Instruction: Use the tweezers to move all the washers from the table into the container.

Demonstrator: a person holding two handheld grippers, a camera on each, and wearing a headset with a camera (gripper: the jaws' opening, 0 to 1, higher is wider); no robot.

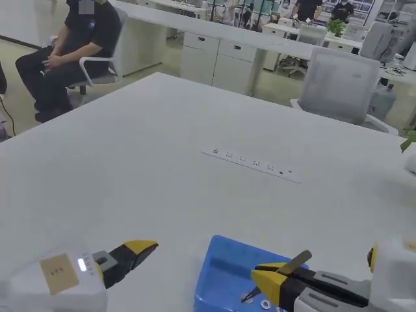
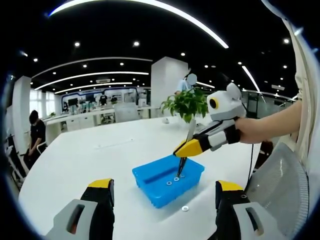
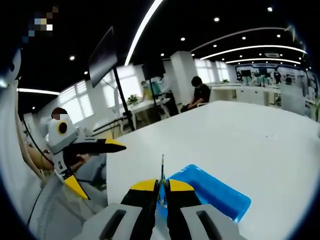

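**Blue tray under the tweezers, one washer out on the table**

My right gripper [image 3: 161,186] is pressed together on the thin metal tweezers [image 3: 162,172], whose shaft stands up between its two yellow-tipped jaws. In the left gripper view the tweezers point down into the shallow blue plastic container [image 2: 155,195]. Their tips are low over its floor; I cannot tell whether they touch it. A few small metal washers [image 2: 176,178] lie on that floor, just beside the tips. The tips are too small for me to say whether they pinch one. A lone washer [image 2: 185,208] lies on the white table [image 2: 75,160], just outside the container's near corner.

My left gripper [image 2: 165,186] has its jaws spread wide with nothing between them. In the head view it hangs over the table to the left of the container, apart from it, with its yellow tip turned toward the blue rim.

Farther out, a white power strip [image 1: 250,162] lies flat on the table, well apart from the container. A green potted plant [image 2: 187,105] stands beyond the right gripper in the left gripper view. A person in dark clothes [image 1: 71,45] sits on a chair past the table's far left edge.
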